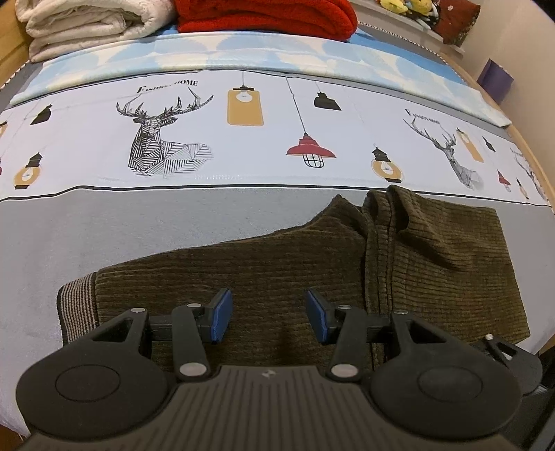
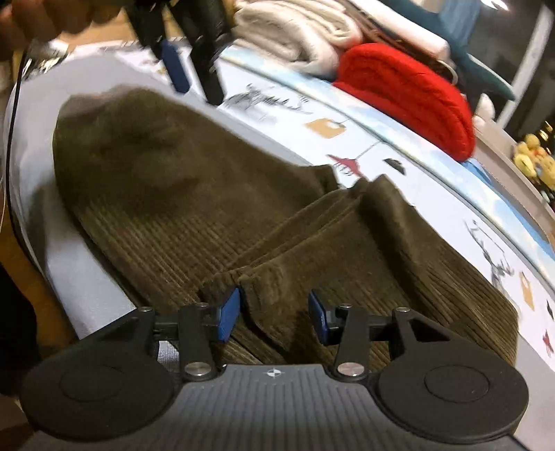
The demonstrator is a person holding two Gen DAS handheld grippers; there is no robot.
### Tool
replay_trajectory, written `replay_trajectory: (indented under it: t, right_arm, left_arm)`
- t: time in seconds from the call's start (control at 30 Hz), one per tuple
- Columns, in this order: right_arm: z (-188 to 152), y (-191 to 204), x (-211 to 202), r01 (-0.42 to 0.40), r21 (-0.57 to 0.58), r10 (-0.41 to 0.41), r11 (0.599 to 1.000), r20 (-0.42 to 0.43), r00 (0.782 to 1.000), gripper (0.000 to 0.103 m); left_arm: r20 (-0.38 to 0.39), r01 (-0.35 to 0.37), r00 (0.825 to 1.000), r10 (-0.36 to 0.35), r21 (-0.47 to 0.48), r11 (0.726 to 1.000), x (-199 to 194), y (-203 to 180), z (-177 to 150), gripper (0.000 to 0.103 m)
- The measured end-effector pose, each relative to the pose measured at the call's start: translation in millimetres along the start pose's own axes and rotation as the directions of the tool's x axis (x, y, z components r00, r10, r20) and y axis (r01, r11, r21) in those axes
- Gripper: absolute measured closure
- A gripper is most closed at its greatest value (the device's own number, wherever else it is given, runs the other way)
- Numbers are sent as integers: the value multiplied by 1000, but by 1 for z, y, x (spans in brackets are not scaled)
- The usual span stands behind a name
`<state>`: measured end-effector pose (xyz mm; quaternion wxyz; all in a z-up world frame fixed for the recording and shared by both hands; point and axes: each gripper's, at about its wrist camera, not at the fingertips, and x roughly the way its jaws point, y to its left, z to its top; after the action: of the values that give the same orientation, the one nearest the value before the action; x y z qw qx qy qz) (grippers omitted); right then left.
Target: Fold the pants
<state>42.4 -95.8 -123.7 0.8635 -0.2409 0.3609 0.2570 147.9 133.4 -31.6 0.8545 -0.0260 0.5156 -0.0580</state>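
Dark olive corduroy pants (image 1: 295, 270) lie folded on the bed, with a striped waistband (image 1: 78, 308) at the left end. My left gripper (image 1: 270, 317) is open and empty, just above the pants' near edge. In the right wrist view the pants (image 2: 166, 194) spread across the bed, with a folded leg end (image 2: 312, 243) on top. My right gripper (image 2: 274, 317) is open, its blue pads either side of a fold edge of the cloth. The left gripper (image 2: 187, 66) also shows at the top left of the right wrist view, above the pants.
The bedsheet (image 1: 263, 138) has deer and lamp prints and a grey band (image 1: 104, 225). A folded cream blanket (image 1: 86, 24) and a red blanket (image 1: 270, 17) lie at the far side. Yellow plush toys (image 2: 534, 156) sit beyond the bed.
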Motion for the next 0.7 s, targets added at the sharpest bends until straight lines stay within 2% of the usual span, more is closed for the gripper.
replay_trajectory:
  t: [0.03, 0.07, 0.1, 0.17, 0.23, 0.33, 0.4, 0.43, 0.47, 0.5, 0.63, 0.67, 0.7]
  right_arm:
    - [0, 2, 1, -2, -6, 2, 1000, 4, 1000, 86]
    - [3, 0, -2, -8, 6, 8, 1000, 20, 1000, 90]
    - [5, 2, -13, -8, 17, 7, 1000, 56, 998, 90]
    - [3, 12, -30, -19, -49, 24, 999, 109, 994, 90]
    - [-4, 20, -28, -33, -136, 45, 990, 81, 996, 89]
    - [-10, 24, -18, -43, -169, 49, 985, 29, 998, 81]
    - [-6, 25, -14, -26, -141, 31, 990, 31, 999, 68]
    - [-3, 26, -12, -27, -131, 31, 991, 33, 999, 64]
    - [0, 29, -11, -38, -133, 42, 990, 33, 999, 54]
    - [2, 34, -8, -57, -151, 61, 987, 22, 998, 50]
    - [2, 47, 6, -17, -263, 19, 965, 5, 1000, 50]
    - [4, 45, 6, -25, -260, 26, 965, -1, 1000, 56]
    - [7, 41, 6, -29, -248, 28, 968, -5, 1000, 75]
  left_arm:
    - [0, -1, 1000, 1, -1, 1000, 0, 0, 0, 51]
    - [-1, -1, 1000, 1, -4, 1000, 0, 1, 0, 51]
    - [-1, -2, 1000, 2, -6, 1000, 1, 2, 0, 51]
    - [0, -5, 1000, 5, -8, 1000, 1, 4, 1, 51]
    - [1, -8, 1000, 8, -10, 1000, 2, 5, 3, 51]
    - [2, -4, 1000, 4, -14, 1000, 1, 4, 5, 51]
    - [-1, 2, 1000, -2, -2, 1000, 2, 1, 4, 51]
    - [-3, 2, 1000, -2, 5, 1000, 3, -1, 4, 51]
    - [-5, 1, 1000, -1, 10, 1000, 3, -1, 4, 51]
    - [-7, 0, 1000, 0, 10, 1000, 4, -2, 5, 51]
    - [-4, -1, 1000, 1, -2, 1000, 3, 0, 5, 51]
    - [-4, -1, 1000, 1, -2, 1000, 2, 0, 5, 51]
    - [-4, -1, 1000, 1, -1, 1000, 2, 0, 5, 51]
